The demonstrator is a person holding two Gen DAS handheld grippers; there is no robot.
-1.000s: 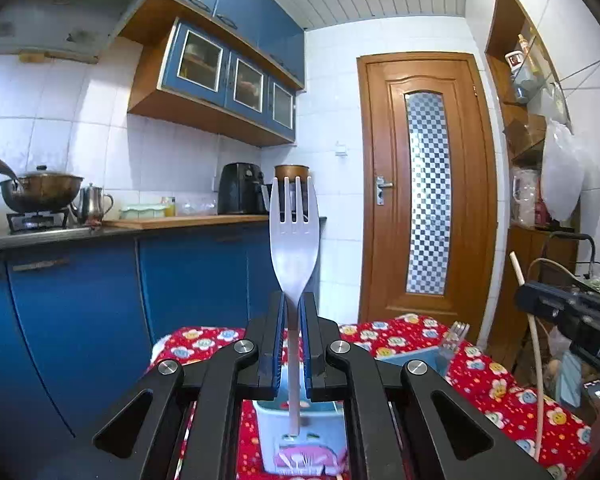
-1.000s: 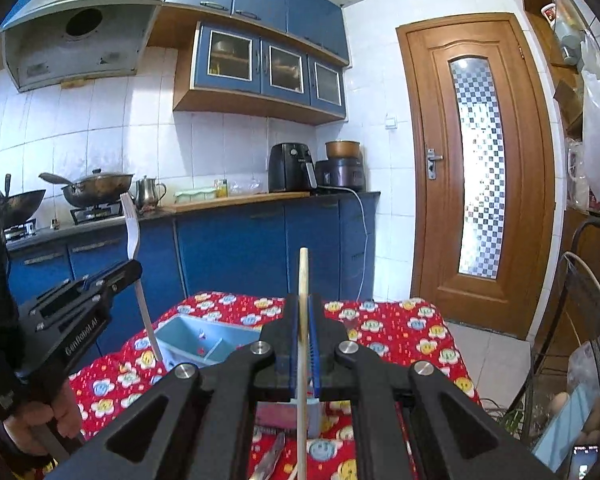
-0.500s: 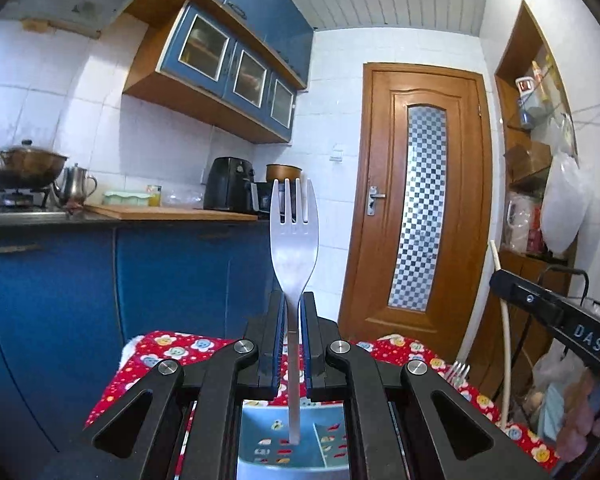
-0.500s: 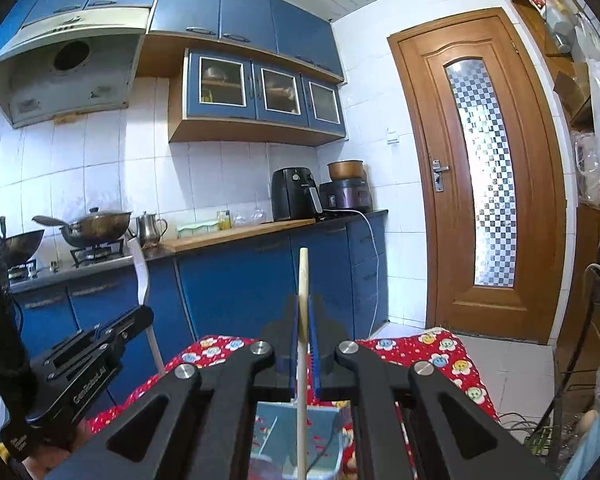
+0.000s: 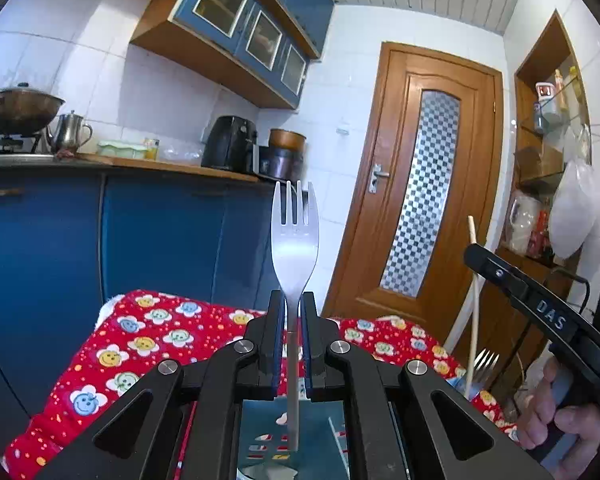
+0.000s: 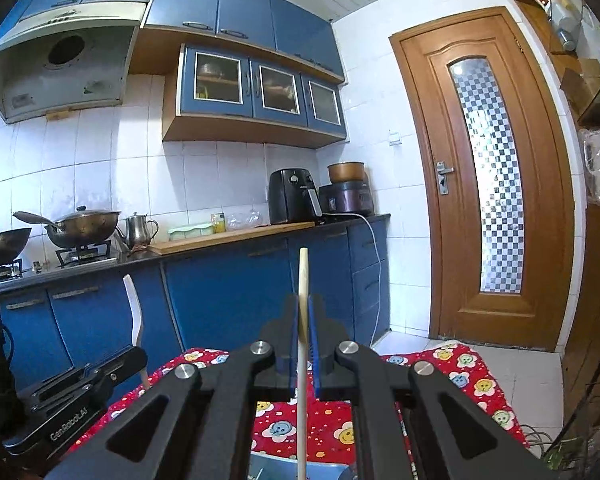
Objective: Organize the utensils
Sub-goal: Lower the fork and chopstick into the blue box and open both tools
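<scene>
I have the surface [image 5: 148, 344] with its red flowered cloth below both cameras, and a blue bin [image 5: 284, 440] with dividers sits on it right under my left gripper [image 5: 291, 344]; its rim also shows at the near edge of the right view. I judge I am mid-delivery: each tool carries one utensil over the bin, neither yet dropped. The left fingers are clamped narrow on a fork [image 5: 295, 240], tines up, its handle tip hanging over the bin's floor. The right gripper [image 6: 303, 344] has its fingers pinched tight on a chopstick [image 6: 302, 360], upright, lower end near the bin. Left tool tilts slightly down; right looks about level. A hand [image 5: 564, 428] grips the right tool's handle. Another fork [image 5: 482, 368] stands at the bin's right side. Next I should lower each utensil into its proper compartment, then release; which compartment I cannot tell.
</scene>
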